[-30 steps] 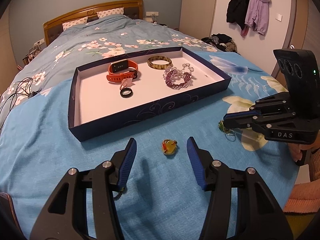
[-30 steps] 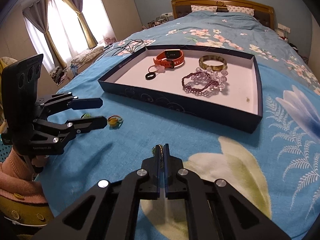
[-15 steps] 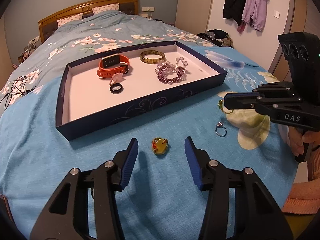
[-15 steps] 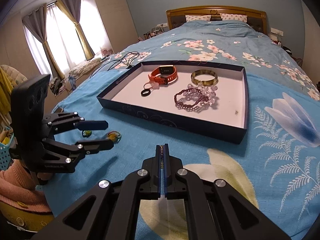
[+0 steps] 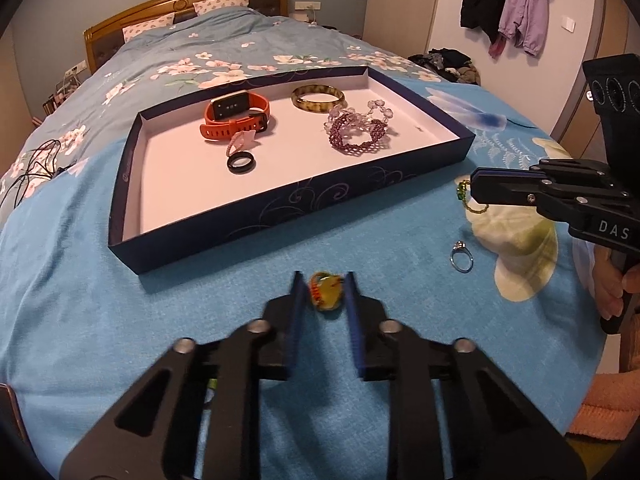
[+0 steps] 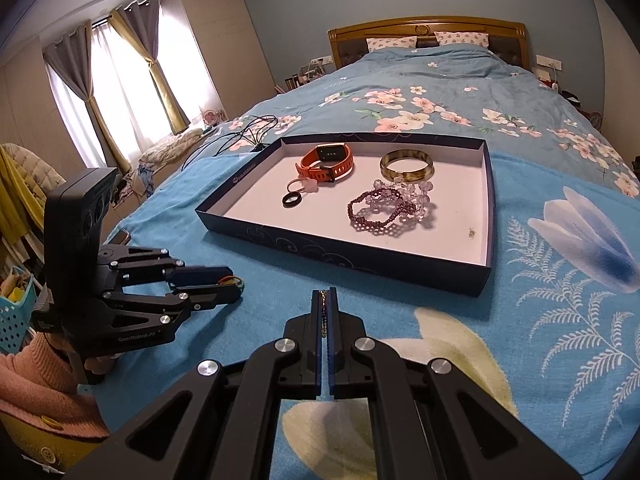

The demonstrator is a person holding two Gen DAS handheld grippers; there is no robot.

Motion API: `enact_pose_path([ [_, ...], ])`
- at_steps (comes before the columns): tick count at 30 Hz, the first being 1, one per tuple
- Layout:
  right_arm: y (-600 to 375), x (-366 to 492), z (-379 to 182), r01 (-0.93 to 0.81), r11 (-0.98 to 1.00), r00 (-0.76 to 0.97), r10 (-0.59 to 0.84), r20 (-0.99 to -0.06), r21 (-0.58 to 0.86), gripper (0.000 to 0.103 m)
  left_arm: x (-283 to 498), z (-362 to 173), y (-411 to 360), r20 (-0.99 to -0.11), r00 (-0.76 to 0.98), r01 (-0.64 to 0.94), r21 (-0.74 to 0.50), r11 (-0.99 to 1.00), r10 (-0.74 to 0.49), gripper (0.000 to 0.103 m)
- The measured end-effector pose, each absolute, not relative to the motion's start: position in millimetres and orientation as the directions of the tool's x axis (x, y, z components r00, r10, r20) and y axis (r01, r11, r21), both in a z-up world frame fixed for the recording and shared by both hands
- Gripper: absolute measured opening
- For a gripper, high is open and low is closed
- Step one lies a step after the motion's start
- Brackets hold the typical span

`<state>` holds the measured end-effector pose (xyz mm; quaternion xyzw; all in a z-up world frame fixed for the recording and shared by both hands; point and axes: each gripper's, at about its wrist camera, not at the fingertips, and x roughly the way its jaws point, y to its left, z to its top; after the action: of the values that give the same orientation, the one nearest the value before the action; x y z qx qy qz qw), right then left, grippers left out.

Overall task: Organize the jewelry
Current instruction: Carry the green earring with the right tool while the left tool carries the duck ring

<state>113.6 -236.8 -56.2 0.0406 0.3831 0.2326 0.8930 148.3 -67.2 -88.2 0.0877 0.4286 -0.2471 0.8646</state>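
A dark blue tray (image 5: 280,216) lies on the bed, holding an orange watch (image 5: 236,116), an amber bangle (image 5: 318,98), purple bead bracelets (image 5: 358,130) and a black ring (image 5: 241,162). My left gripper (image 5: 323,294) has its fingers closed around a yellow ring (image 5: 326,294) on the blue blanket. My right gripper (image 6: 325,312) is shut on a thin green beaded bracelet (image 5: 466,196) and holds it above the blanket, right of the tray. A silver ring (image 5: 461,258) lies on the blanket below it. The tray also shows in the right wrist view (image 6: 352,264).
Black cables (image 5: 28,168) lie at the bed's left edge. Clothes hang on the wall (image 5: 508,0) at the far right. A blue basket (image 6: 14,316) stands beside the bed. A wooden headboard (image 6: 424,32) is at the far end.
My left gripper moved forward and closed its fingers around the yellow ring. My right gripper lifted the green bracelet off the blanket, uncovering the silver ring.
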Motion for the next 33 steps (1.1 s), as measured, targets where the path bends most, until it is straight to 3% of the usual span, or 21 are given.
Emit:
enact_pose_path([
  [33, -238, 129, -38, -0.381, 0.881, 0.640, 0.471, -0.607, 0.282, 0.001, 148, -39, -56, -0.683, 0.608, 0.480, -0.090, 0.873, -0.405, 0.017],
])
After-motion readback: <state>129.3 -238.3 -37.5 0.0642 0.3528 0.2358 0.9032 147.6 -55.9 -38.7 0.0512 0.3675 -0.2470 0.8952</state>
